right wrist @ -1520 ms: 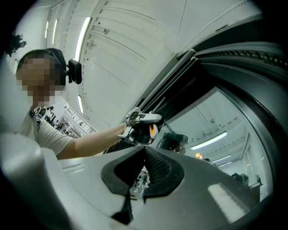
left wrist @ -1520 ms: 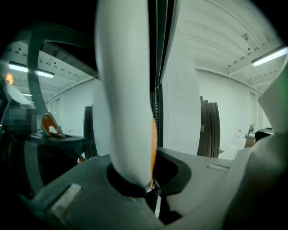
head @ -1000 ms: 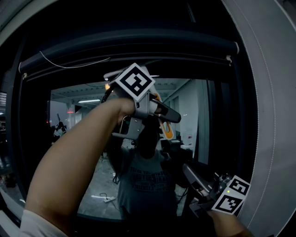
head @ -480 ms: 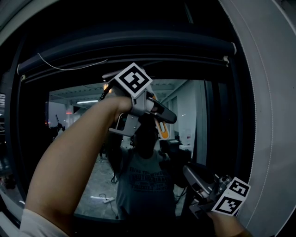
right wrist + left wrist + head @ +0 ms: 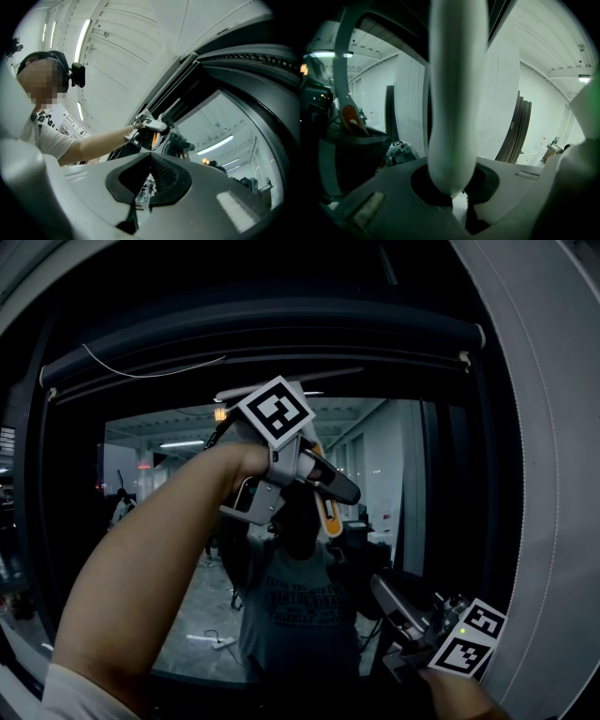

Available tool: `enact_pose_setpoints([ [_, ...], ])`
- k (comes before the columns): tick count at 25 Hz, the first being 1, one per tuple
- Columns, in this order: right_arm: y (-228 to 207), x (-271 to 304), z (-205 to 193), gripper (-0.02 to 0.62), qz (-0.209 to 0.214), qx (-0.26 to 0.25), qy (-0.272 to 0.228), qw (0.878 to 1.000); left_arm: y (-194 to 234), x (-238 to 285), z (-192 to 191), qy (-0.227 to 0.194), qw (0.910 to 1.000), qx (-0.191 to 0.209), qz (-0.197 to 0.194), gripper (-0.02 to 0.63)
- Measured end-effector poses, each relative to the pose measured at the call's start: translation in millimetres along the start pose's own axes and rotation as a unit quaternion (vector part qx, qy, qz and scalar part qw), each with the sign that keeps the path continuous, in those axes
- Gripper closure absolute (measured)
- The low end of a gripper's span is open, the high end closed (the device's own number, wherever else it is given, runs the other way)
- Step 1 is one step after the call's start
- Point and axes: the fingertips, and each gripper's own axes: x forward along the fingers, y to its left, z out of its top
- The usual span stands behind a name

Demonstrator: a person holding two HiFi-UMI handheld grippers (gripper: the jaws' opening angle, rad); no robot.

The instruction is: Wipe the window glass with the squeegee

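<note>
Glass first, at my left: the window glass (image 5: 141,512) is dark and glossy, mirroring a lit hall and the person's printed shirt, whose lettering I cannot read. My left gripper (image 5: 309,474) is raised in front of the pane, its marker cube (image 5: 277,412) showing bold black-and-white squares. In the left gripper view its jaws pinch the squeegee (image 5: 452,93) by a smooth, pale, rounded handle that fills the middle of the frame. From the head view the squeegee (image 5: 330,486) shows a dark grip with an orange insert, and its thin straight blade bar (image 5: 281,387) lies high up at the top of the pane. Lower right, my right gripper (image 5: 398,606) hangs low, well apart from the tool. In its own view the dark ribbed pads (image 5: 164,176) are pressed close with nothing between them. Pale, finely woven fabric (image 5: 553,474) hangs along the right edge
</note>
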Motion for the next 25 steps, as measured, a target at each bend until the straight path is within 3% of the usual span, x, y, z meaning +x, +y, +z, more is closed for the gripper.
enact_pose_setpoints([
  [12, 14.0, 12.2, -23.5, 0.589, 0.015, 0.013, 0.009, 1.0, -0.9, 7.1, -40.6, 0.012, 0.9999, 0.004, -0.011, 0.591],
  [25, 8.4, 17.6, -23.5, 0.589, 0.005, 0.025, 0.01, 1.0, 4.6, 15.3, -57.4, 0.036, 0.9992, 0.007, -0.014, 0.592],
])
